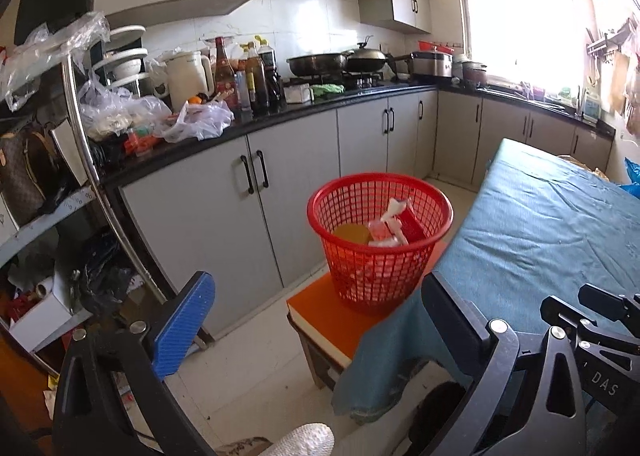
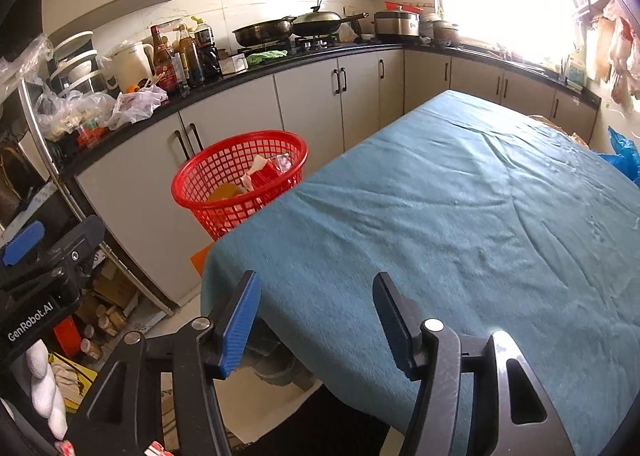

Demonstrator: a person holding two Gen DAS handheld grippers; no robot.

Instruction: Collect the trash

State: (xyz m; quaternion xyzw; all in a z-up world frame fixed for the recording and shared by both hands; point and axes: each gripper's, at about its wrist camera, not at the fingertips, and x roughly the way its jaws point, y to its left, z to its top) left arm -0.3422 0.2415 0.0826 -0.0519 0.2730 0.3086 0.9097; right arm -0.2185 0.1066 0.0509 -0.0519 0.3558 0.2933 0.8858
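Observation:
A red mesh basket (image 1: 380,240) stands on an orange stool (image 1: 316,308) beside the table's left edge. Inside it lie white and red wrappers (image 1: 390,223) and a yellow piece. My left gripper (image 1: 320,320) is open wide with nothing between its fingers, and it points toward the basket from a short way back. In the right wrist view the basket (image 2: 240,179) sits half hidden behind the teal-covered table (image 2: 460,223). My right gripper (image 2: 316,320) hangs open over the table's near corner, holding nothing. A white-gloved hand (image 2: 44,384) holds the left gripper at the left edge.
A black counter (image 1: 280,115) over grey cabinets runs along the back, crowded with bottles, a kettle (image 1: 188,73), plastic bags and woks. A metal rack (image 1: 92,159) with clutter stands at the left. A blue bag (image 2: 624,155) lies at the table's far right.

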